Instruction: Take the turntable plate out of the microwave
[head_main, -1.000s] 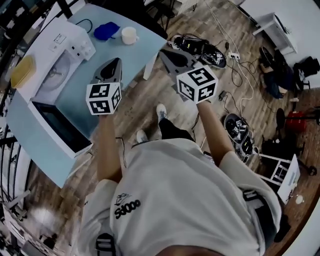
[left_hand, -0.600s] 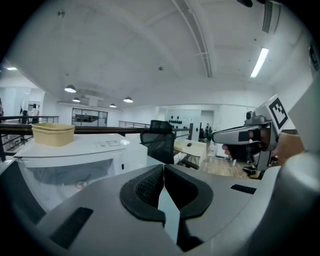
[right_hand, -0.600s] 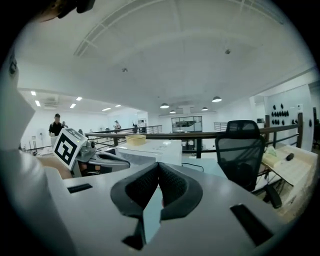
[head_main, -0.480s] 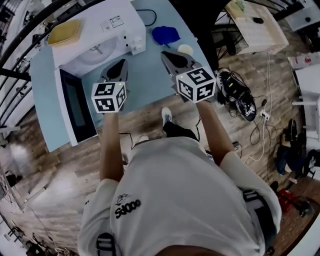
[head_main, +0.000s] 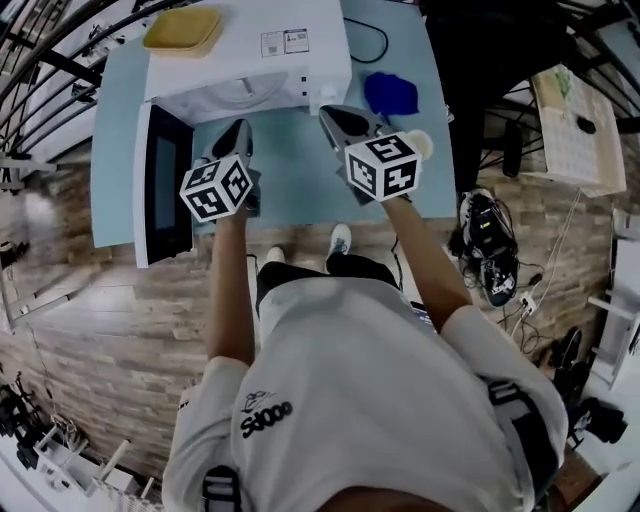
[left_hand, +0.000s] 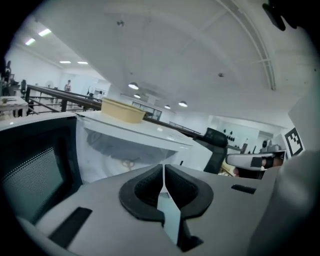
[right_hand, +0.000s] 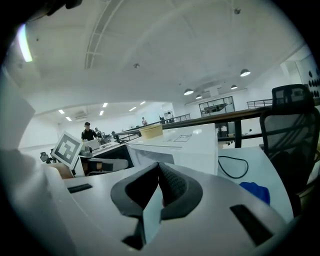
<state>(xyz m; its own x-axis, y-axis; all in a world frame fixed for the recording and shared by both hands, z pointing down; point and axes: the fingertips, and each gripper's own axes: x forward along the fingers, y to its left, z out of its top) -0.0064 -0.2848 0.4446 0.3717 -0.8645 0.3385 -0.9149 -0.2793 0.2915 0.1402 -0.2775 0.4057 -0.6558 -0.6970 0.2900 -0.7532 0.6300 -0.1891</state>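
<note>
A white microwave (head_main: 250, 45) stands at the back of the light blue table (head_main: 290, 170), its door (head_main: 160, 185) swung open to the left. The pale glass turntable plate (head_main: 232, 93) lies inside the cavity, partly hidden by the roof. In the left gripper view the cavity (left_hand: 117, 150) is straight ahead and the plate is hard to make out. My left gripper (head_main: 238, 128) is shut and empty just in front of the opening. My right gripper (head_main: 330, 112) is shut and empty at the microwave's right front corner (right_hand: 185, 145).
A yellow bowl (head_main: 182, 28) sits on top of the microwave. A blue cloth (head_main: 390, 93) and a pale cup (head_main: 422, 145) lie on the table to the right, with a black cable (right_hand: 232, 165) behind them. An office chair (right_hand: 292, 120) stands at the far right.
The view has swung round so that the table and microwave now lie straight ahead. Both grippers have moved in over the table toward the microwave's front, still shut.
</note>
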